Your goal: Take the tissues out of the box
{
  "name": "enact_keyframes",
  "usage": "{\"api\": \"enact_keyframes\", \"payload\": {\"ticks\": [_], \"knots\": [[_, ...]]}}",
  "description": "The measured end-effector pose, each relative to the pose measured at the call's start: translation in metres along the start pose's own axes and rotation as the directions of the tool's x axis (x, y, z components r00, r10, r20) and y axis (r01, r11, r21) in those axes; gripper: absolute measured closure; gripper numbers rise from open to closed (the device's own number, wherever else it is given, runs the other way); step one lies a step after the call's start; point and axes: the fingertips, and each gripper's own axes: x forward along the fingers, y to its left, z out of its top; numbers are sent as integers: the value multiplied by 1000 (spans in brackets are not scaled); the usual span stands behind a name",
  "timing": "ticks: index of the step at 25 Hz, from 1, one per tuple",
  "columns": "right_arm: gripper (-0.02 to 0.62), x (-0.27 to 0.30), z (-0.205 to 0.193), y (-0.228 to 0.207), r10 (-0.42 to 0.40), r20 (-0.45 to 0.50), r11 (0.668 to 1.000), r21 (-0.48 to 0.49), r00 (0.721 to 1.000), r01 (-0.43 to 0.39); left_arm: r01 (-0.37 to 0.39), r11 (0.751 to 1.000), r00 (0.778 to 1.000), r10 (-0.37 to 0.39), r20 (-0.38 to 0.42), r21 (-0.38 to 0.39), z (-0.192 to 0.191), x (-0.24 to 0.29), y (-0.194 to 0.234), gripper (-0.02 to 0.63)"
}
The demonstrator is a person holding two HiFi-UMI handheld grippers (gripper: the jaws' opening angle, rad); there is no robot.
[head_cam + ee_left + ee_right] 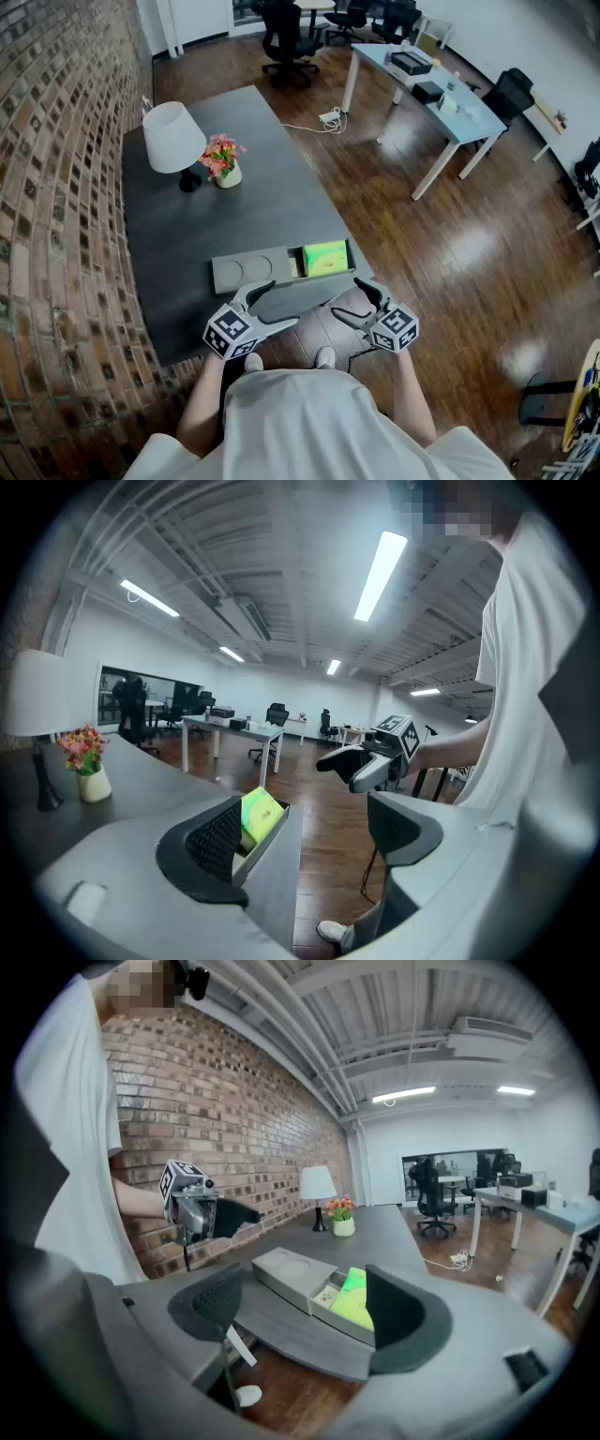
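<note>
Clearly, the person is standing at the near end of the dark table (272, 206) and is holding both tools just short of the grey box (248, 272), without touching it. The left gripper (281, 302) is showing its jaws wide apart with nothing between them, and the right gripper (347, 298) is also standing apart and empty. The green tissue pack (325, 258) is sitting in the open compartment at the box's right end.

To do this step well, I think one gripper should be steadying the closed grey part while the other is coming down over the pack — the compartment walls are leaving little room for a jaw.

The head view is giving the layout from above. Only the gripper views are showing that the pack seems to be tilting up out of the compartment, and the right gripper view is showing a small pale item (328, 1295) just beside it.
</note>
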Motion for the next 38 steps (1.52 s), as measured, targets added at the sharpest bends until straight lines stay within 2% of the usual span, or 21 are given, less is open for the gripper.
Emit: {"api": "enact_keyframes", "payload": {"ticks": [5, 8, 15, 19, 26, 31, 33, 34, 35, 36, 38], "knots": [[175, 5, -7, -14, 21, -140, 986, -164, 990, -44, 4, 997, 998, 1, -62, 83, -8, 0, 4, 198], [164, 15, -11, -27, 30, -196, 976, -204, 980, -71, -4, 994, 995, 15, -100, 111, -14, -3, 7, 199], [163, 49, -18, -51, 42, -245, 981, -172, 969, -86, -43, 995, 995, 51, -88, 92, -20, -13, 12, 198], [163, 70, -20, -56, 42, -234, 995, -82, 971, -62, -76, 996, 995, 80, -63, 56, -20, -18, 17, 198], [161, 103, -17, -68, -34, -184, 997, 61, 982, 46, -99, 995, 993, 100, -59, 18, -28, -22, 18, 198], [160, 116, -18, -84, -149, -166, 973, 150, 975, 174, -108, 994, 992, 108, -60, 4, -30, -25, 21, 198], [106, 119, -18, -92, -201, -147, 953, 201, 968, 229, -112, 994, 992, 112, -61, 3, -29, -25, 23, 198], [106, 119, -19, -96, -230, -148, 943, 211, 962, 258, -113, 994, 992, 113, -62, 2, -29, -26, 24, 198], [73, 119, -21, -100, -264, -157, 933, 208, 952, 293, -115, 993, 991, 115, -62, 1, -29, -26, 25, 198], [-21, 118, -24, -105, -305, -172, 922, 193, 937, 335, -117, 993, 991, 117, -63, 1, -30, -26, 25, 198], [-21, 116, -29, -114, -383, -199, 895, 161, 902, 416, -119, 993, 991, 119, -69, 3, -32, -26, 26, 199]]}}
